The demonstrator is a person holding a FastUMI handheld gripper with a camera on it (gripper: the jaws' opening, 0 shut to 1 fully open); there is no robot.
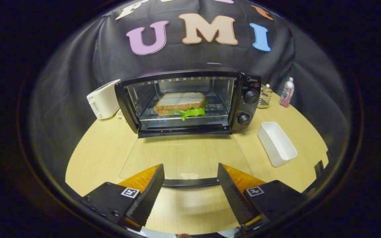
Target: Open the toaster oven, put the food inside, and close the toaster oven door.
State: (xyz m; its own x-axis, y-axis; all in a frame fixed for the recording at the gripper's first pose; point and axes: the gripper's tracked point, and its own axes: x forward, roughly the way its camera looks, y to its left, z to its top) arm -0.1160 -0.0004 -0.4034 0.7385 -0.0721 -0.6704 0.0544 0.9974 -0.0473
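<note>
Gripper (190,178) wide open, nothing held. The two fingers (150,191) stand well apart w/ the black handle bar (190,182) of the toaster oven door running across the gap between them, near the tips. Can't tell if either finger actually touches the bar; neither presses on it from both sides.

Toaster oven (190,102) sits beyond the fingers, towards the back of the wooden table (101,148), black body, door fully down. Glass door (184,155) lies flat, stretching from oven's front edge toward the gripper; table grain shows thru it. A pale smudge on the glass just ahead of the handle bar.

Food: sandwich (181,105) is inside the oven, on the wire rack (217,107), approx centre of the cavity. Brown bread on top, green lettuce sticking out at the front lower edge.

Two black knobs (250,96) on the oven's right panel, one above the other.

Left of oven, touching or just beside its side: white toaster (103,99). Right of oven, on the table: white rectangular container (276,143), empty, set at an angle. Behind it near the oven's right rear: a small clear jar (265,96) and, further right, a pink-and-white bottle (286,92), upright.
</note>
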